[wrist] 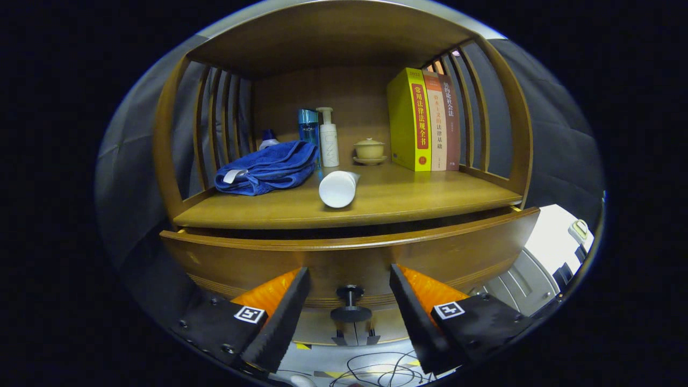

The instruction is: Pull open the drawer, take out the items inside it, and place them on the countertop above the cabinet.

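The gripper (349,301) is spread wide, holding nothing, with the drawer's knob (350,303) between its fingers. The drawer (269,258) sits slightly pulled out. Beyond, on the surface (430,196), lie a white tube (337,188) and a blue towel (269,167).

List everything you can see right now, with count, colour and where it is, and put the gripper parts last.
cabinet: one, brown wood, slatted sides
countertop: one, brown wood, above the drawer
drawer: one, brown wood, slightly open
drawer knob: one, dark, between the fingers, untouched
towel: one, blue, bunched on the countertop's left
lying tube: one, white, beside the towel
pump bottle: one, white, at the back
tall bottle: one, blue, next to the pump bottle
lidded cup: one, beige, on a saucer
books: three, yellow, orange, brown, upright at right
cables: several, dark, on the floor below
gripper: one, fingers open either side of the knob
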The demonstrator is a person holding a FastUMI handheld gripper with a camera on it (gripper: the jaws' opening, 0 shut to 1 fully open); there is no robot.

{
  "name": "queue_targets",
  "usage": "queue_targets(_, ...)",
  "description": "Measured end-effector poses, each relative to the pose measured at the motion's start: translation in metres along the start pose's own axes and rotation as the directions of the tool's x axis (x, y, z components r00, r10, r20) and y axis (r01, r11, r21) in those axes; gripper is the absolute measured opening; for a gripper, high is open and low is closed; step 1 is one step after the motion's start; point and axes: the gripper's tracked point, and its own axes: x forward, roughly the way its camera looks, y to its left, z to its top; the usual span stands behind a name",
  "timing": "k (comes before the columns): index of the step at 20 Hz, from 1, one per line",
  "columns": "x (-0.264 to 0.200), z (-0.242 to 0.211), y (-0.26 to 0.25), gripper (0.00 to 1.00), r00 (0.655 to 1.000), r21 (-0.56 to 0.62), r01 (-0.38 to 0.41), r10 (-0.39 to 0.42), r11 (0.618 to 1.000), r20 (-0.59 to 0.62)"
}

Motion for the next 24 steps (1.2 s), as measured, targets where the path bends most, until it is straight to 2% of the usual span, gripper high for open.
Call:
queue_targets(6, 0.019, 0.005, 0.0, 0.98, 1.0, -0.018, 0.009, -0.009, 1.0, -0.006)
queue_targets(14, 0.016, 0.001, 0.0, 0.97, 1.0, -0.03, 0.002, -0.003, 1.0, -0.008)
queue_targets(19, -0.015, 0.011, -0.002, 0.97, 0.999, -0.03, -0.007, 0.008, 1.0, 0.039)
queue_targets(24, -0.058, 0.049, -0.006, 0.97, 0.991, -0.045, -0.003, 0.009, 0.999, 0.137)
